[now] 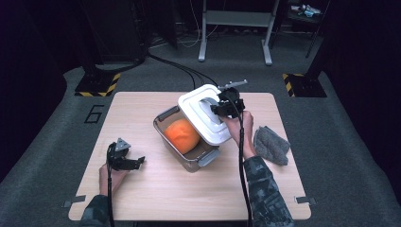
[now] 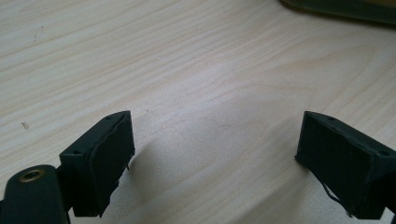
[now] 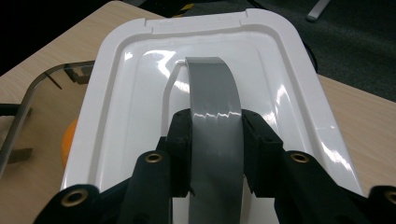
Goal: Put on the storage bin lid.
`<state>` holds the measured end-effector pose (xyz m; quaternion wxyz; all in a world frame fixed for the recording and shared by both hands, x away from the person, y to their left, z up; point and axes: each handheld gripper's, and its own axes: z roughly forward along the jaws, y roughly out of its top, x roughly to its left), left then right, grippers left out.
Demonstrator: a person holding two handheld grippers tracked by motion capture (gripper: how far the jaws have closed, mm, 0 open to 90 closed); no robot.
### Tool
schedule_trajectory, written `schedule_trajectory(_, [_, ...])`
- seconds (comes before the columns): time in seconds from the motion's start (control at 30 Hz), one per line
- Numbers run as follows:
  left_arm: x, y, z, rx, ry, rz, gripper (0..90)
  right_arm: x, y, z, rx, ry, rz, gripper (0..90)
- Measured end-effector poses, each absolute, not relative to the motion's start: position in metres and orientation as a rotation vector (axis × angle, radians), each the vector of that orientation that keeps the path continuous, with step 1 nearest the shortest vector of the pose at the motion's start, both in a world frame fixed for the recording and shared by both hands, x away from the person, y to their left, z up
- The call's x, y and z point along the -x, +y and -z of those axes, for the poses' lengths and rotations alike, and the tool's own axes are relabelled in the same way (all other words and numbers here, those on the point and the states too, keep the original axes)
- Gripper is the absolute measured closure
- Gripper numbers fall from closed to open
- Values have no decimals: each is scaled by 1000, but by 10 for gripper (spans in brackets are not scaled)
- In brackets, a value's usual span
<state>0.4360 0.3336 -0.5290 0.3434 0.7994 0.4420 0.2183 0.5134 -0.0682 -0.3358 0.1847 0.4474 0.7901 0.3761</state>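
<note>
A clear plastic container [image 1: 163,124] stands mid-table with an orange round object [image 1: 182,135] inside it. Its white lid [image 1: 201,111] is held tilted over the container's right half. My right gripper [image 1: 216,108] is shut on the lid's grey handle strap [image 3: 215,107], which sits pinched between both pads in the right gripper view, above the white lid [image 3: 135,88]. A bit of the orange object [image 3: 69,140] peeks out at the lid's left edge. My left gripper [image 1: 137,162] rests low over the table's front left, open, with bare wood between its pads [image 2: 112,154].
A grey cloth [image 1: 271,144] lies crumpled near the table's right edge. The container's grey latch [image 1: 209,157] sticks out at its near right corner. Bare light wood table [image 1: 189,194] spreads along the front. Cables run over the floor behind the table.
</note>
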Motion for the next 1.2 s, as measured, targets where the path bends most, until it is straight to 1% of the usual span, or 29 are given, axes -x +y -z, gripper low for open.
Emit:
schedule_trajectory(0.87, [-436,334,529,-2078,1145,-573,109,-498,-16,358,-1221,2334,-1096,665])
schedule_trajectory(1.2, [-436,334,529,-2078,1148,-566,110,-493,-5,364,-1214,2350,-1075,664])
